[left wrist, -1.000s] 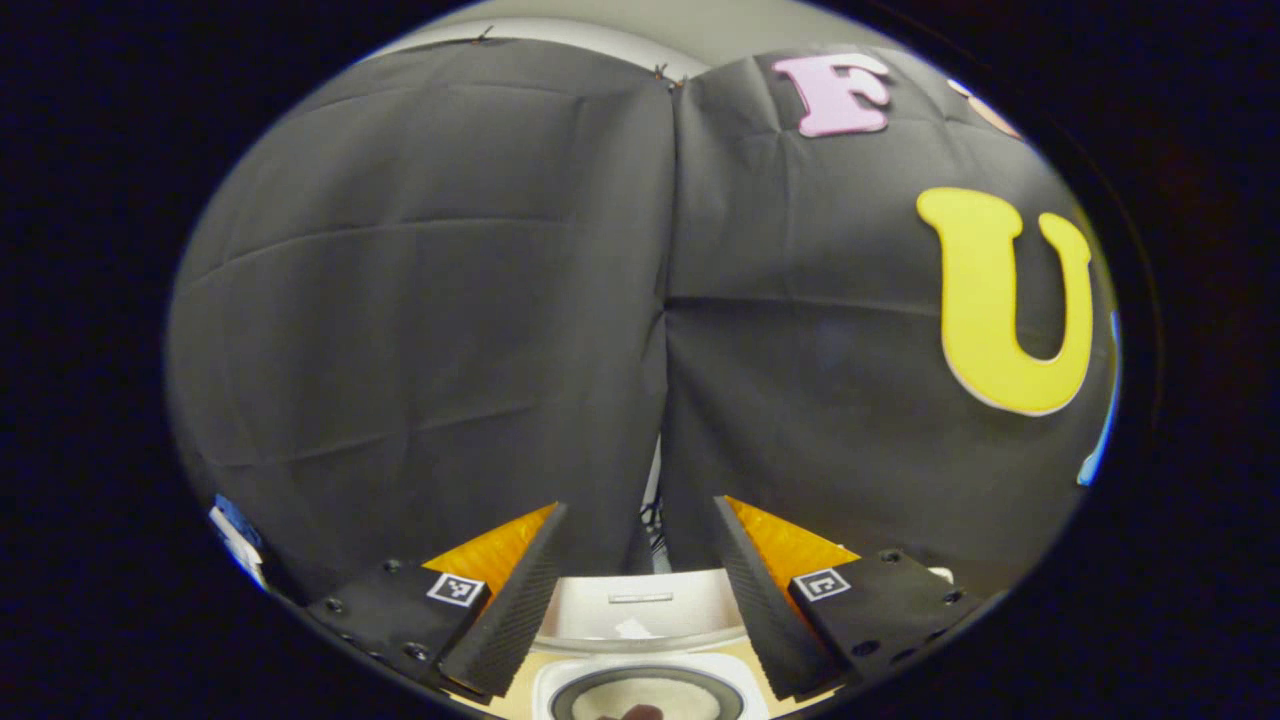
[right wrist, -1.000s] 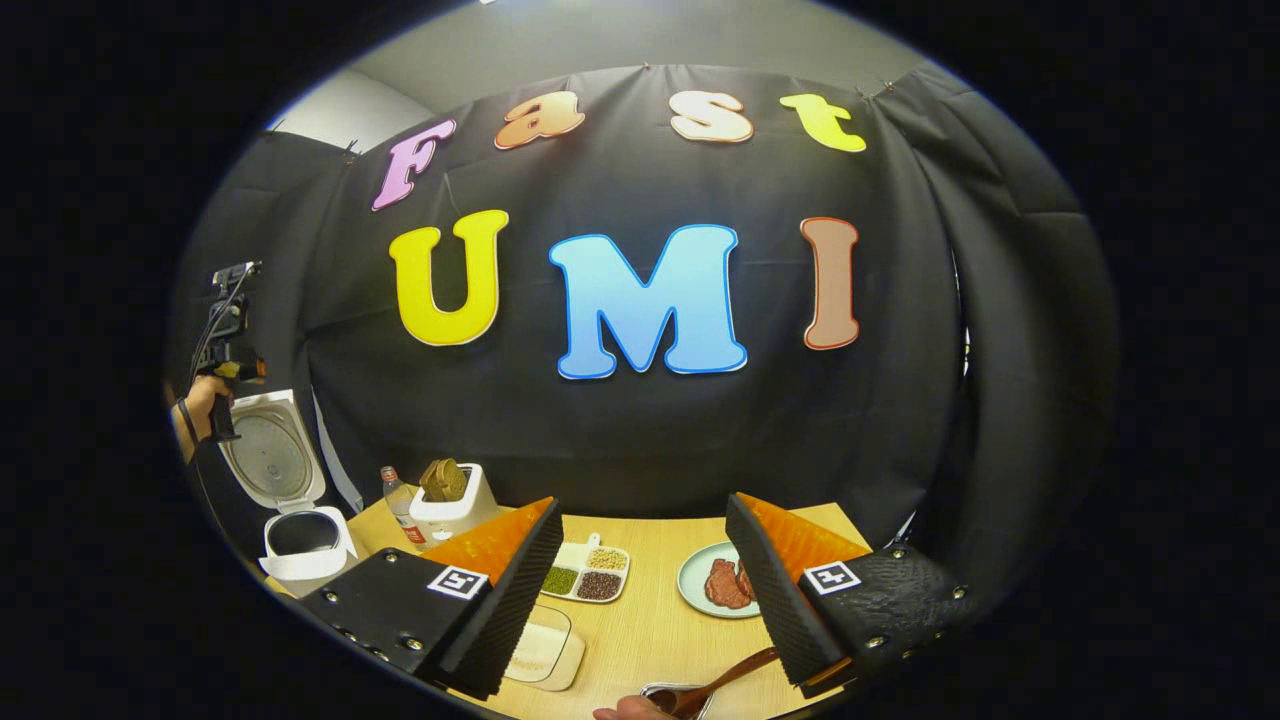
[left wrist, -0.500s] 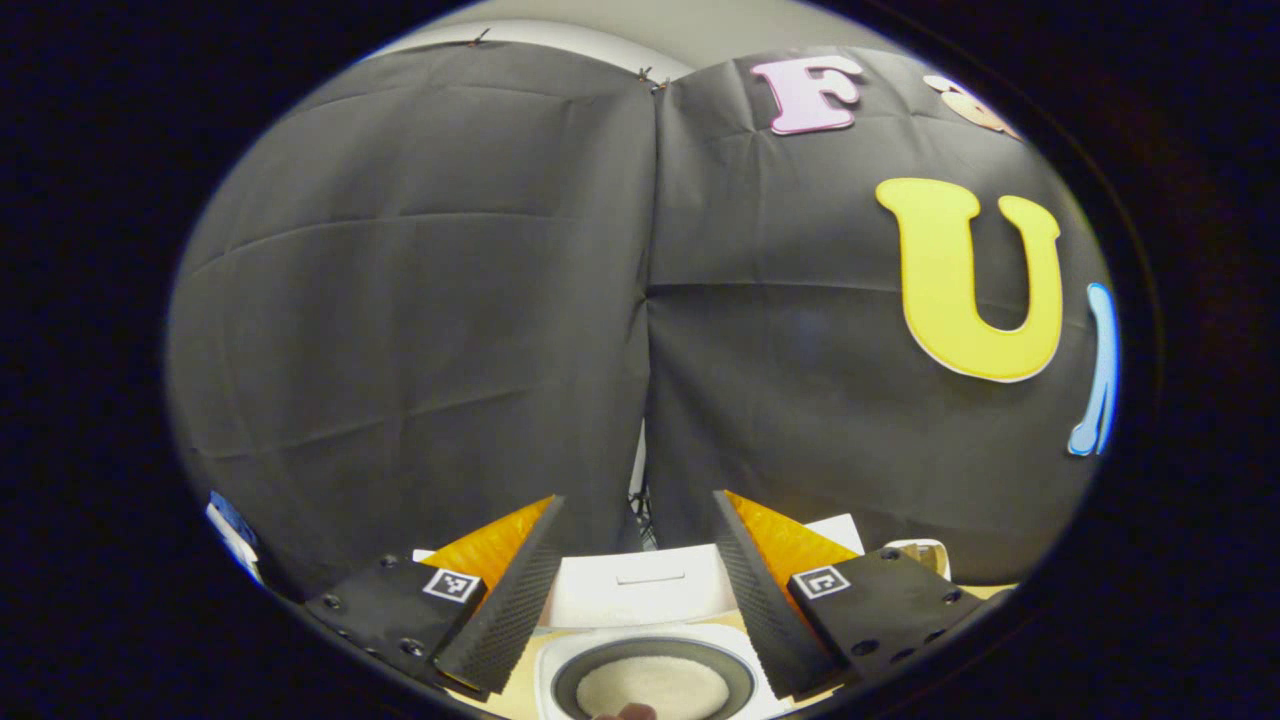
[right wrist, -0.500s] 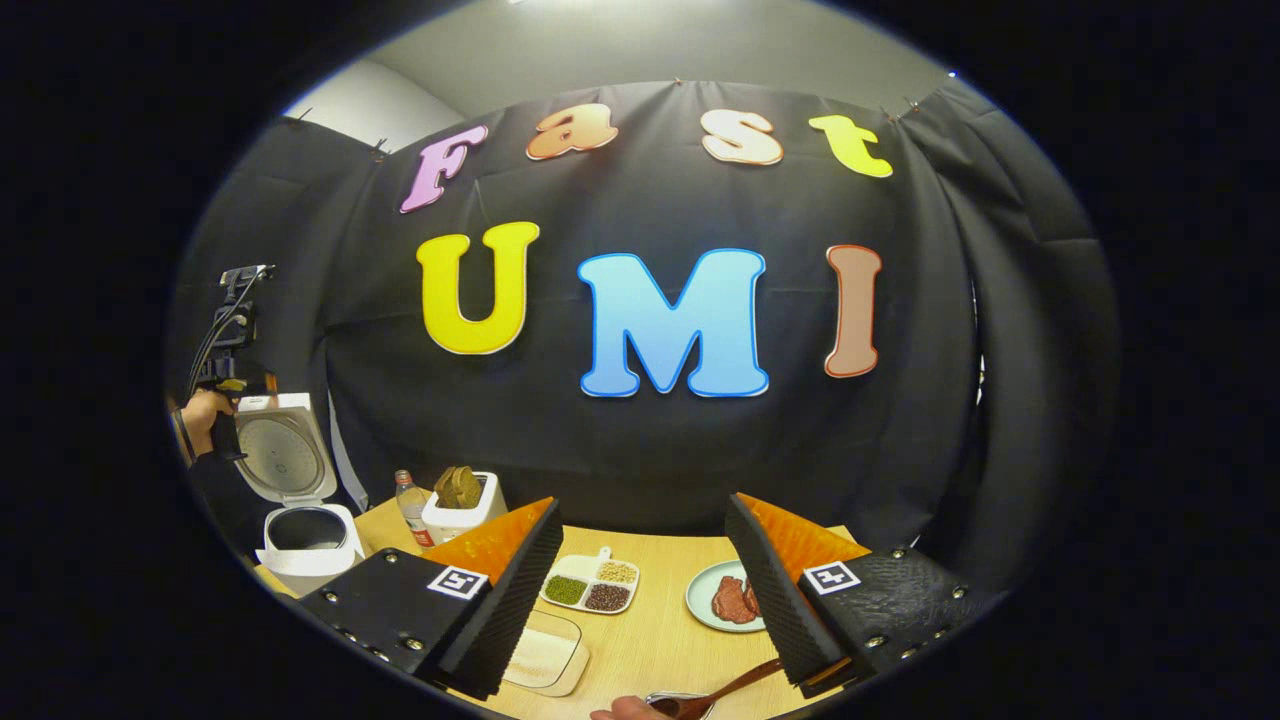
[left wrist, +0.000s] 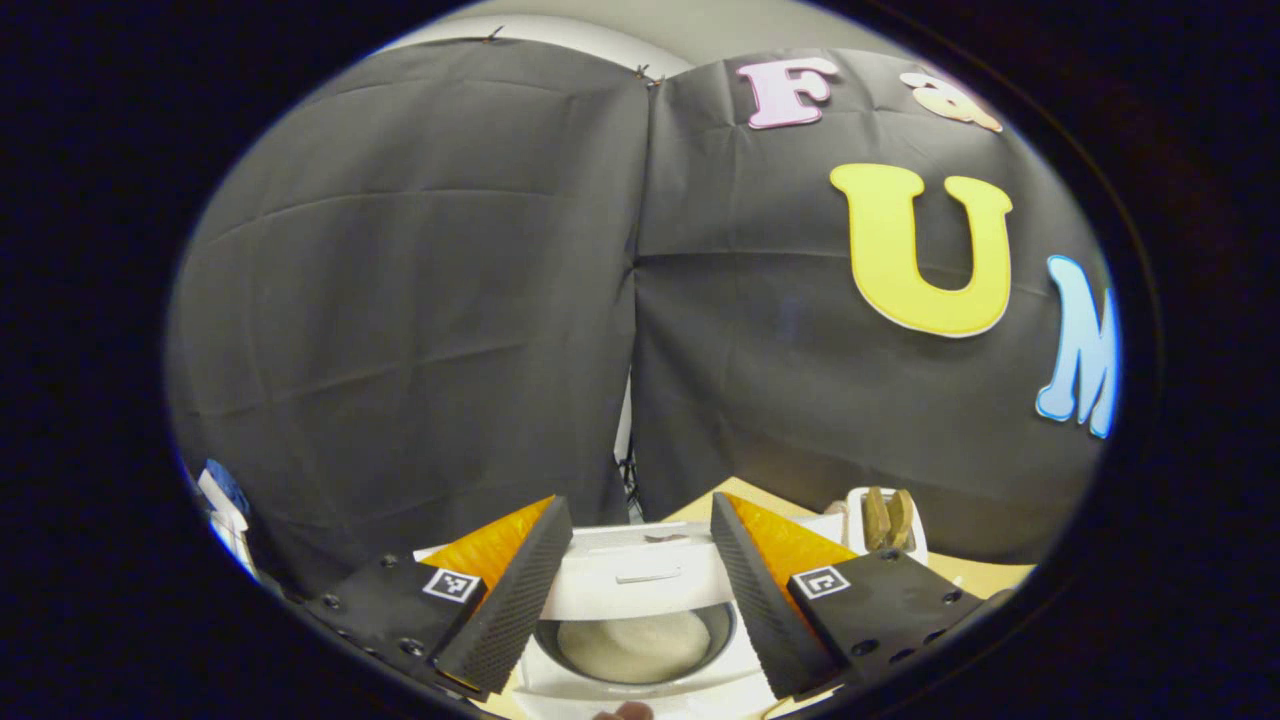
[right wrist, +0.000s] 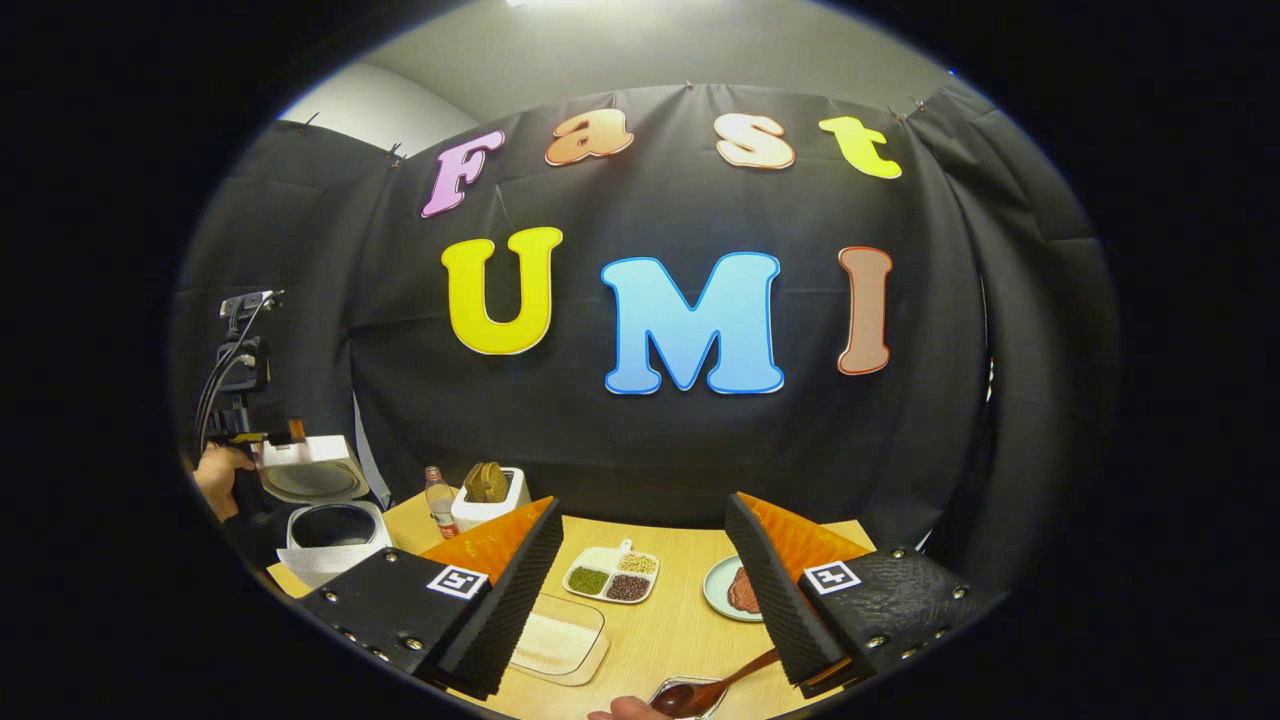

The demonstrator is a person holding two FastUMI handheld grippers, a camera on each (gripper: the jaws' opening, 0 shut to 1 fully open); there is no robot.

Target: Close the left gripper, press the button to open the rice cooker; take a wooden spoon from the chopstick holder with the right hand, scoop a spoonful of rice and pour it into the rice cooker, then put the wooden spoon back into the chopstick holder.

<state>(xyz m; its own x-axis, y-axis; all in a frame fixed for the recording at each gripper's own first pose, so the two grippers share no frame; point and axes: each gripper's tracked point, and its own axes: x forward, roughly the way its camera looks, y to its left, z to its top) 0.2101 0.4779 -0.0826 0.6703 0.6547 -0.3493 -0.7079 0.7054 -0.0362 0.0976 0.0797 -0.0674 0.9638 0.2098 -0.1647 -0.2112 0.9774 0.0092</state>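
Since a second ago my left gripper (left wrist: 632, 580) has come forward over the rice cooker (left wrist: 640, 680), and the cooker's lid (left wrist: 640, 572), which stood upright then, now tilts well down toward the pot. My left fingers stand spread with the lid's white front edge between them; neither pad touches it as far as I can tell. Below the lid I look into the pot, where pale rice (left wrist: 633, 645) lies in the bottom, so I judge the scoop has been poured.

In the right gripper view the cooker (right wrist: 335, 530) sits at the far left of the wooden table (right wrist: 660, 625), its lid (right wrist: 312, 470) half lowered, with my left hand (right wrist: 222, 478) and its gripper just beside the lid. I judge I am guiding the lid down there, though the task does not ask for closing.

My right gripper (right wrist: 655, 590) hangs spread over the near middle of the table and holds nothing. The wooden spoon (right wrist: 715, 688) rests with its bowl in a small metal holder (right wrist: 685, 695) at the near edge, its handle slanting up to the right, close under my right finger; whether it touches, I cannot tell. That looks like the chopstick holder, so the spoon is back in place.

Farther off stand a clear tray of rice (right wrist: 558, 640), a divided dish of beans (right wrist: 610, 578), a plate of meat (right wrist: 735, 590), a toaster with bread (right wrist: 488, 497) and a bottle (right wrist: 438, 495), all well apart from my fingers.
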